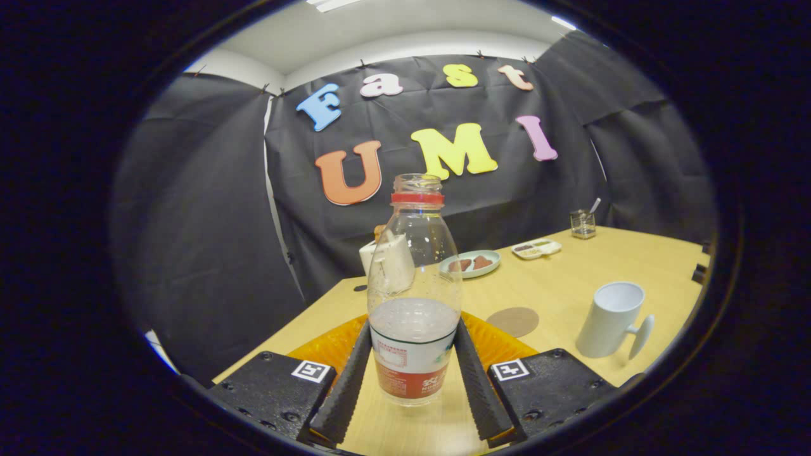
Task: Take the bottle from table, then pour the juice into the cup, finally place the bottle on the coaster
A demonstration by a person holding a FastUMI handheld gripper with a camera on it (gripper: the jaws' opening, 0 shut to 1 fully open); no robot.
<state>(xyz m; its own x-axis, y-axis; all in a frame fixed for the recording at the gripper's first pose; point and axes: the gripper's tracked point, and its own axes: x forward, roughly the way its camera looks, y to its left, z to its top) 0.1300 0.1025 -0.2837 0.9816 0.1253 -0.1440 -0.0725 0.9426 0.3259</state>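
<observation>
Gripper [413, 380]: low over the near edge of the worktop, aimed toward the far wall.
Jaws: part open, one finger [347, 383] to each side of the bottle's lower half; both run close along its sides, but whether they press on it I cannot tell.
Bottle [415, 297]: clear plastic, uncapped, red ring at the neck, upright between the fingers. Base appears to rest on the worktop. Printed label wraps the lower part.
Juice: pale, cloudy liquid, filling roughly the lower third of the bottle, level at the top of the label.
Cup [611, 320]: white mug, upright, mouth open, handle pointing right and toward the near side. Stands right of the gripper, well apart from the bottle.
Coaster [512, 321]: round, brown, flat on the worktop, between bottle and cup, a little farther off than the bottle. Nothing on it.
Orange mat [500, 345]: behind the bottle, showing on both sides beyond the fingers.
Plate [470, 263]: pale round plate with brown pieces of food, far beyond the bottle, slightly right.
Small tray [536, 248]: white, divided, just right of the plate.
Glass jar [582, 223]: near the far right of the worktop, a thin stick standing in it.
White container [369, 254]: partly hidden behind the bottle, seen through it.
Worktop [633, 259]: light wood.
</observation>
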